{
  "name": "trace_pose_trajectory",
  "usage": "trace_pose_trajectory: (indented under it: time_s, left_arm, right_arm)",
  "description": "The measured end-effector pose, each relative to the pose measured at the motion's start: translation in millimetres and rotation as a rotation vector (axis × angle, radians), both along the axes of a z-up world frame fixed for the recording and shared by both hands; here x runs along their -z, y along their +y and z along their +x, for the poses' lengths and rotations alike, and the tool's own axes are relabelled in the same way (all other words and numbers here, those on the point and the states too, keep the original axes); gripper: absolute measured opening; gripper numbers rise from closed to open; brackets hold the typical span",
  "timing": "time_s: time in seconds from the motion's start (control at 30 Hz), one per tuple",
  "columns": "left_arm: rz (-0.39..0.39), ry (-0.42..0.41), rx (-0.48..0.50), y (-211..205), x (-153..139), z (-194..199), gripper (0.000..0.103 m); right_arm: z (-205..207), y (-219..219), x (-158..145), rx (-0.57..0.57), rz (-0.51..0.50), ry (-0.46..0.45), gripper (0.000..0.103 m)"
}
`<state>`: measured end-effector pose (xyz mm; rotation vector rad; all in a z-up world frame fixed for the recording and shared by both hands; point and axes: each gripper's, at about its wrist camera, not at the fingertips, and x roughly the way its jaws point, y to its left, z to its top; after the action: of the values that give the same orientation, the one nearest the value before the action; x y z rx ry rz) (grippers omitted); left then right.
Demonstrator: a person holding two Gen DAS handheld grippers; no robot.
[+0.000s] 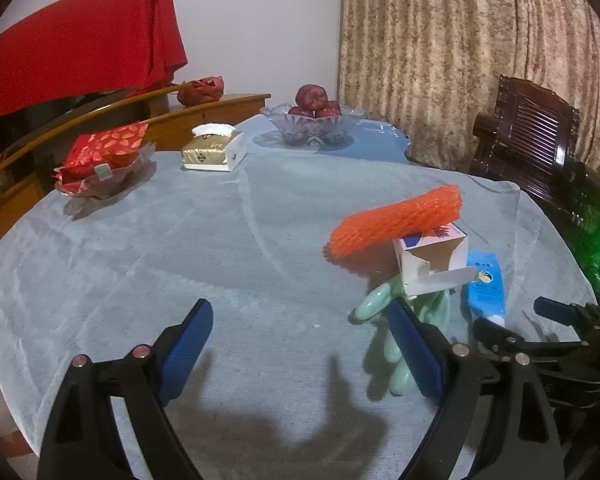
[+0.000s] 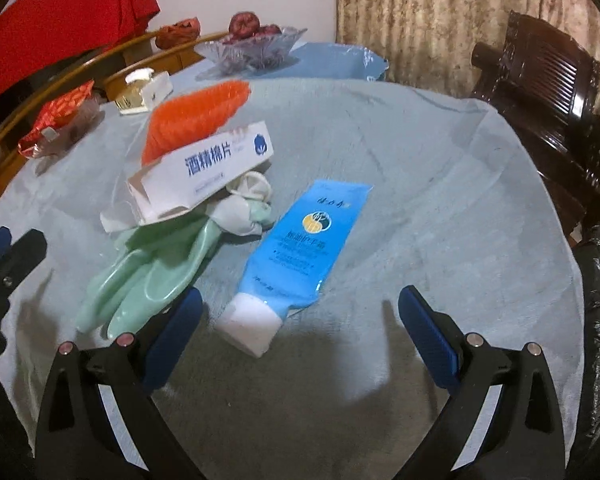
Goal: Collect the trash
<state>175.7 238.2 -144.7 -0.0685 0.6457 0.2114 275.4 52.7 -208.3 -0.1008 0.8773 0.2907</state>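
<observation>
A small heap of trash lies on the grey-blue tablecloth: an orange foam net sleeve (image 1: 396, 220) (image 2: 196, 118), an opened white cardboard box (image 1: 432, 258) (image 2: 202, 174), a pale green rubber glove (image 1: 400, 320) (image 2: 152, 276) and a blue tube with a white cap (image 1: 486, 288) (image 2: 296, 256). My left gripper (image 1: 304, 340) is open, its right finger over the glove. My right gripper (image 2: 300, 332) is open just in front of the tube's cap, nothing between its pads. It also shows at the right edge of the left wrist view (image 1: 540, 328).
A glass bowl of red fruit (image 1: 312, 120) (image 2: 256, 46), a tissue pack (image 1: 214, 152) (image 2: 142, 92) and a dish with red packets (image 1: 104, 164) (image 2: 60, 124) stand at the table's far side. A dark wooden chair (image 1: 536, 144) (image 2: 548, 112) is at the right.
</observation>
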Motion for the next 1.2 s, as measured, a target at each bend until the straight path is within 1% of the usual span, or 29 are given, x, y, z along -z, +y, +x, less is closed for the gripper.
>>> trace_pose_trajectory:
  time_s: [0.03, 0.07, 0.1, 0.2, 0.3, 0.37, 0.43, 0.53, 0.6, 0.63, 0.7, 0.73, 0.77, 0.8, 0.93, 1.07, 1.2]
  left_arm:
    - [-0.003, 0.001, -0.001, 0.7, 0.2, 0.1, 0.087]
    - [-0.006, 0.001, 0.000, 1.3, 0.2, 0.5, 0.087]
    - [-0.008, 0.001, -0.001, 1.1, 0.3, 0.9, 0.087]
    - [-0.014, -0.001, 0.003, 0.4, 0.5, 1.1, 0.087]
    - [-0.015, 0.000, 0.012, -3.7, 2.0, 1.8, 0.087]
    - [-0.018, 0.003, 0.017, -6.5, 3.2, 3.1, 0.087]
    - [-0.021, 0.007, 0.022, -9.7, 4.4, 4.3, 0.087]
    - [-0.019, 0.004, 0.027, -12.8, 3.3, 4.3, 0.087]
    - [-0.018, 0.004, 0.028, -14.2, 2.1, 3.8, 0.087]
    - [-0.017, 0.003, 0.028, -14.2, 1.8, 3.8, 0.087]
    - [-0.016, 0.004, 0.029, -14.8, 1.1, 4.2, 0.087]
    - [-0.017, 0.003, 0.031, -15.3, 0.7, 4.7, 0.087]
    - [-0.018, 0.003, 0.032, -16.5, 0.7, 4.9, 0.087]
    - [-0.019, 0.002, 0.034, -17.6, 0.5, 5.2, 0.087]
    - [-0.023, -0.001, 0.053, -25.3, -0.5, 7.9, 0.087]
    - [-0.028, 0.003, 0.075, -36.7, 0.7, 12.6, 0.087]
    - [-0.034, 0.002, 0.095, -48.3, 1.2, 19.0, 0.087]
  right_arm:
    - [1.7, 1.4, 1.3, 0.000, -0.010, 0.009, 0.094]
    - [1.9, 1.2, 2.6, 0.003, -0.019, 0.015, 0.091]
    - [2.8, -0.7, 3.5, 0.008, -0.029, 0.019, 0.089]
    - [2.9, -14.1, 3.8, 0.043, -0.075, 0.019, 0.089]
    - [2.3, -29.2, -1.0, 0.070, -0.093, -0.001, 0.089]
    - [2.1, -35.1, -4.1, 0.062, -0.067, -0.006, 0.089]
    - [4.1, -34.0, -4.2, 0.030, -0.021, 0.006, 0.088]
    - [7.7, -27.3, -1.4, -0.005, 0.001, 0.020, 0.077]
    - [9.9, -22.7, -0.3, -0.025, 0.007, 0.026, 0.065]
    - [12.0, -18.6, 0.9, -0.034, 0.003, 0.028, 0.063]
    - [16.0, -14.0, 5.2, -0.048, -0.009, 0.047, 0.055]
    - [17.6, -14.1, 6.2, -0.046, -0.007, 0.047, 0.054]
    - [18.2, -14.7, 5.5, -0.046, 0.000, 0.045, 0.046]
    - [19.2, -16.7, 4.5, -0.047, 0.010, 0.045, 0.034]
    - [20.5, -23.6, 2.4, -0.062, 0.019, 0.051, 0.034]
    - [17.9, -36.5, -2.5, -0.037, 0.043, 0.046, 0.034]
    - [15.8, -50.7, -8.9, -0.015, 0.029, 0.021, 0.034]
